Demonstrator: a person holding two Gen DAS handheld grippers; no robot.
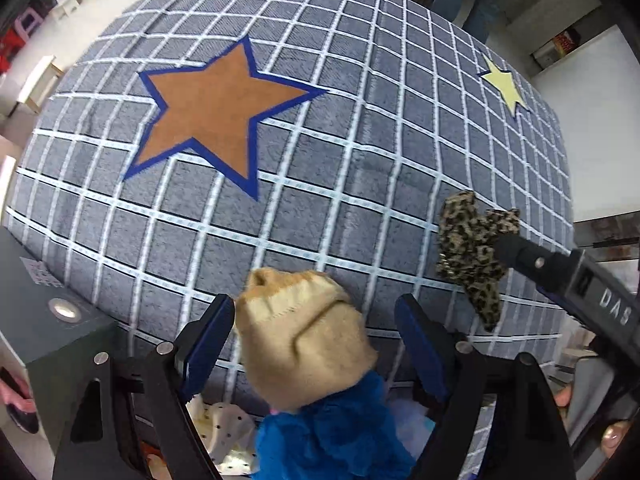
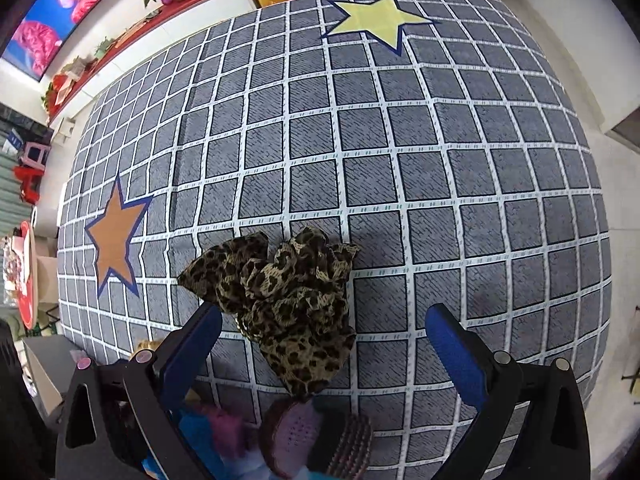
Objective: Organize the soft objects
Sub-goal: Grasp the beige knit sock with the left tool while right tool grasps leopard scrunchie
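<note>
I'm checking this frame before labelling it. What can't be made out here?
- Left wrist view: blue fluffy item under the beige sock, cut off by the bottom edge.
- Right wrist view: knitted pink piece, blurred and cut off.
- Right wrist view: leopard-print fabric, bunched, kind unclear.

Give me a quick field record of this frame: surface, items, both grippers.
surface: grey grid-pattern cloth with an orange star and a yellow star
leopard-print fabric: crumpled, lying on the cloth
tan sock: between the left gripper's fingers, top of a pile
blue fuzzy item: under the tan sock
pink knit piece: near edge, below the leopard fabric
left gripper: open around the sock; contact unclear
right gripper: open, fingers apart beside the leopard fabric
</note>
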